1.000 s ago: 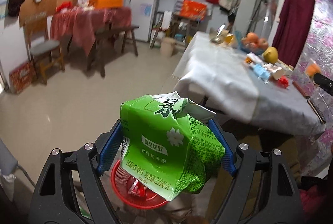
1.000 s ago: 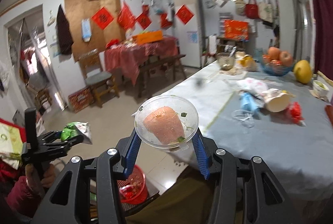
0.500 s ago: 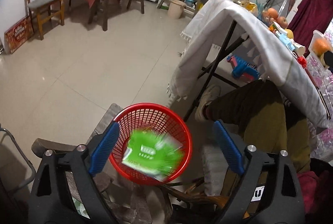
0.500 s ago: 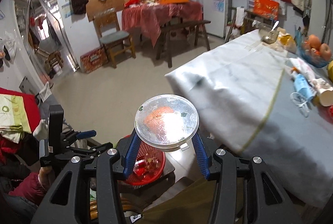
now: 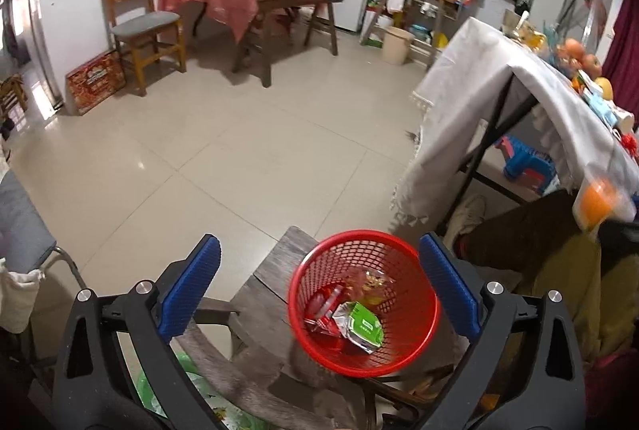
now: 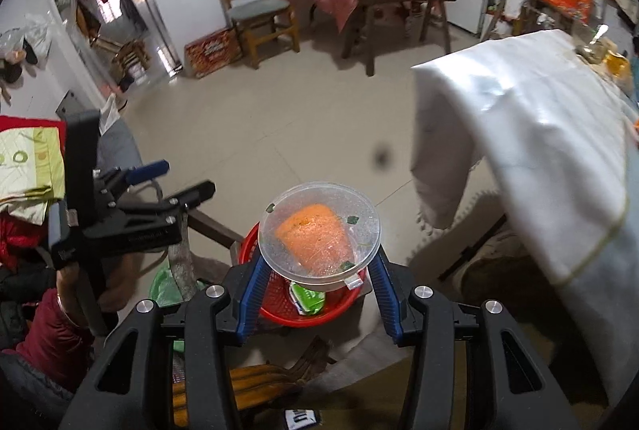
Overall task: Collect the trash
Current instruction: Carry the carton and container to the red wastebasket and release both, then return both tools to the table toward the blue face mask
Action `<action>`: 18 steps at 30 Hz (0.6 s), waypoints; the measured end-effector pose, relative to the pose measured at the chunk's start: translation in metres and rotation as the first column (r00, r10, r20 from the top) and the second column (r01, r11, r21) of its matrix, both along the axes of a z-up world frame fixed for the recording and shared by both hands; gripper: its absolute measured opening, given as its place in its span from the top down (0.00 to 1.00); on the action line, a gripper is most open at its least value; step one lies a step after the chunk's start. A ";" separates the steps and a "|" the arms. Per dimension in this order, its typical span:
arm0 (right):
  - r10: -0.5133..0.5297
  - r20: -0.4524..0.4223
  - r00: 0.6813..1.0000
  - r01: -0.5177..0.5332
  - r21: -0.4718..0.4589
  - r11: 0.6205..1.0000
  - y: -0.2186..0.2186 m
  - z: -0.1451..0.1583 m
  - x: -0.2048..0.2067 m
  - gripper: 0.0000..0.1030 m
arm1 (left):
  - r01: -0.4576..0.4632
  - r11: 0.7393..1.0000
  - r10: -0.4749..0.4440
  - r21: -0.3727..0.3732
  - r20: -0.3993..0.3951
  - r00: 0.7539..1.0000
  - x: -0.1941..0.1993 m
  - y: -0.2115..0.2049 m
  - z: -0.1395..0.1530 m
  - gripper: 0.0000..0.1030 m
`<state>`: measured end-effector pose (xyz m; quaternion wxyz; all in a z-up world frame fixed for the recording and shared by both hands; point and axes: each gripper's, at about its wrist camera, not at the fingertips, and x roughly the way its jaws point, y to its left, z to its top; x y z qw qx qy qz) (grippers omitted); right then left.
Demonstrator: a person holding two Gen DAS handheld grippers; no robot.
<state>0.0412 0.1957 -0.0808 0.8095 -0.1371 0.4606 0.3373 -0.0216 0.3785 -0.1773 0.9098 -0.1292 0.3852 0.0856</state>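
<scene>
One red basket (image 5: pixel 361 304), one green packet (image 5: pixel 361 326), one lidded cup (image 6: pixel 317 238), two grippers.
The packet is seen lying in the basket beneath the left gripper (image 5: pixel 319 284), whose jaws have just been opening and hold nothing; the cup, possibly plastic, is clamped by the right gripper (image 6: pixel 317 296) above the basket.

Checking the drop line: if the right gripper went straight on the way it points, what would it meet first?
Probably the red basket: it lies directly beyond the right gripper and the lidded cup it holds, though depth is unclear.

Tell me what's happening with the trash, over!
Left gripper open, empty, jaws just opened. Green carton in red basket. Right gripper shut on lidded cup, above basket. Nothing in the way.
</scene>
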 end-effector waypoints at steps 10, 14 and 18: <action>0.055 -0.025 0.998 -0.056 -0.041 0.998 0.030 -0.015 0.008 0.53 | -0.059 0.998 0.059 0.014 -0.007 0.998 -0.004 0.016 -0.001 0.07; 0.060 -0.033 0.998 -0.061 -0.049 0.997 0.034 -0.023 0.016 0.43 | -0.074 0.997 0.074 -0.004 -0.015 0.997 -0.004 0.024 -0.002 0.07; 0.044 -0.005 0.999 -0.044 -0.036 0.998 0.031 -0.017 0.017 0.39 | -0.081 0.997 0.081 -0.005 -0.005 0.997 -0.007 0.026 0.002 0.07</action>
